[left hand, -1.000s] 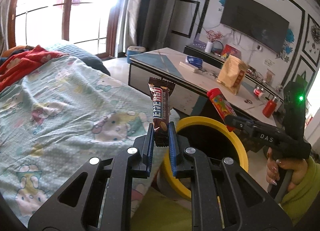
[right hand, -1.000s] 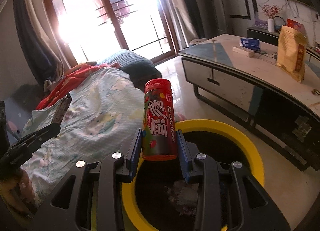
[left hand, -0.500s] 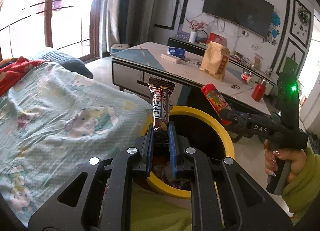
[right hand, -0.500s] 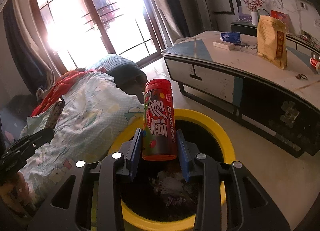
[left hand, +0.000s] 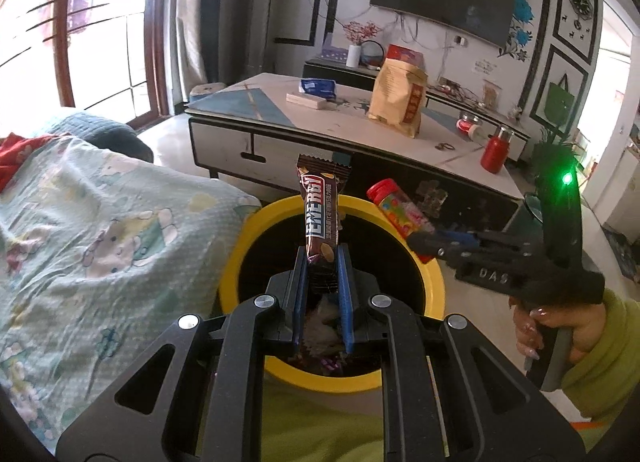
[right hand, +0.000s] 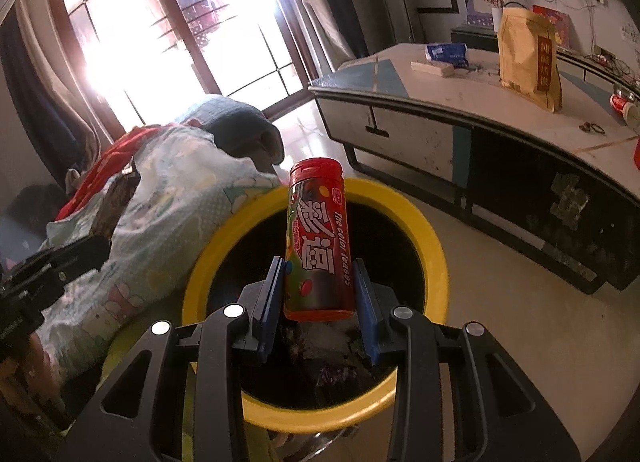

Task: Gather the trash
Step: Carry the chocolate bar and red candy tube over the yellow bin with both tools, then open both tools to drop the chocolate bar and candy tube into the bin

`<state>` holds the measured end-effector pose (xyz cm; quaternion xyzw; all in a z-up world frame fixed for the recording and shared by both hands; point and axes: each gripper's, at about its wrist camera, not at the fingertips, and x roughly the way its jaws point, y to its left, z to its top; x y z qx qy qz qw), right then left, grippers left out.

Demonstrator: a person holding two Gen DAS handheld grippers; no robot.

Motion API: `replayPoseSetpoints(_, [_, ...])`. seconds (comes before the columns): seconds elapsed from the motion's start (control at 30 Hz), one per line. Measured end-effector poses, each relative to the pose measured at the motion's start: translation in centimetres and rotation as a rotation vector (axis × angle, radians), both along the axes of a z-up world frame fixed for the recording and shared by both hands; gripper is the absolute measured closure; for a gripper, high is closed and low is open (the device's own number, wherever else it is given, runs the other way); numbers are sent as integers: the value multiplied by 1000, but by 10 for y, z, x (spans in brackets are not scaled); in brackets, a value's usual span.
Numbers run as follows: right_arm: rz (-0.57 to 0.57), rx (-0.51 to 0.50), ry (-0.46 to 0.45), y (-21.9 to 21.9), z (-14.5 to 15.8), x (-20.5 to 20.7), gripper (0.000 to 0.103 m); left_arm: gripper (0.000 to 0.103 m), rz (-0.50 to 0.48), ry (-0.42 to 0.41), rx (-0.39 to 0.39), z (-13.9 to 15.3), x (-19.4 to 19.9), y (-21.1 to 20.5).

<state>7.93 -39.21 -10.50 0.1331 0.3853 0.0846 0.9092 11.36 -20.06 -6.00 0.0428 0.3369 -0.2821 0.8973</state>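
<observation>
My left gripper (left hand: 322,262) is shut on a brown energy bar wrapper (left hand: 321,214), held upright over the yellow-rimmed trash bin (left hand: 236,258). My right gripper (right hand: 320,274) is shut on a red candy tube (right hand: 318,234) with a red cap, upright above the same bin (right hand: 200,278). In the left wrist view the right gripper (left hand: 416,238) comes in from the right with the candy tube (left hand: 396,210) over the bin's far rim. In the right wrist view the left gripper (right hand: 86,246) shows at the left edge with the wrapper (right hand: 118,198). Crumpled trash lies inside the bin.
A bed with a pale cartoon-print blanket (left hand: 100,230) touches the bin's left side. A low white and blue table (left hand: 340,122) stands behind the bin, carrying a tan paper bag (left hand: 398,98) and a red bottle (left hand: 494,152). A hand in a green sleeve (left hand: 592,334) grips the right handle.
Both grippers have moved forward and lower over the bin, which now fills more of each view. The wrapper and the candy tube stay gripped.
</observation>
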Motion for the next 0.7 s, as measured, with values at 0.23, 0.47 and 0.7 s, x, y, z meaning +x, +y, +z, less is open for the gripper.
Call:
replayPoseSetpoints(0.23, [9, 20, 33, 3, -14, 3, 70, 94, -11, 42, 9, -10, 8, -10])
replayPoseSetpoints(0.47, [23, 50, 66, 3, -24, 9, 70, 94, -37, 67, 28, -17, 23, -26])
replayPoseSetpoints(0.7, [-4, 53, 67, -5, -26, 8, 59, 55, -32, 77, 34, -17, 38, -35])
